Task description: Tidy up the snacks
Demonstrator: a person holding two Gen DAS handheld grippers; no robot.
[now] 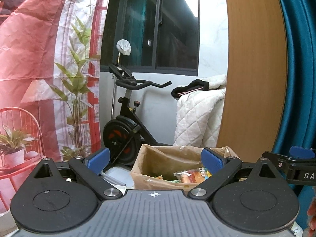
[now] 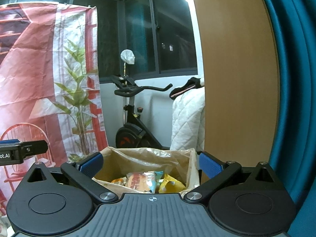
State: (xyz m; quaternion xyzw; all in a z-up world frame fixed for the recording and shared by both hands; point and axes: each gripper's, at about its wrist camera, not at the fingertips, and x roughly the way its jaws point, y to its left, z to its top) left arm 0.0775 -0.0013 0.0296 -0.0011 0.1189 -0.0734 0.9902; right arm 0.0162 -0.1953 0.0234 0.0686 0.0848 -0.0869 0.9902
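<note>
Right wrist alone shows a yellow snack packet [image 2: 171,185] in the bag [image 2: 146,158].

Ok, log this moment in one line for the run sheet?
left claw: open, empty | right claw: open, empty | paper bag: open, snack packets inside | both claws just short of bag

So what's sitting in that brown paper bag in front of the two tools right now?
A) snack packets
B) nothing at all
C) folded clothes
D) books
A: the brown paper bag stands open, with colourful snack packets lying inside it.
</note>
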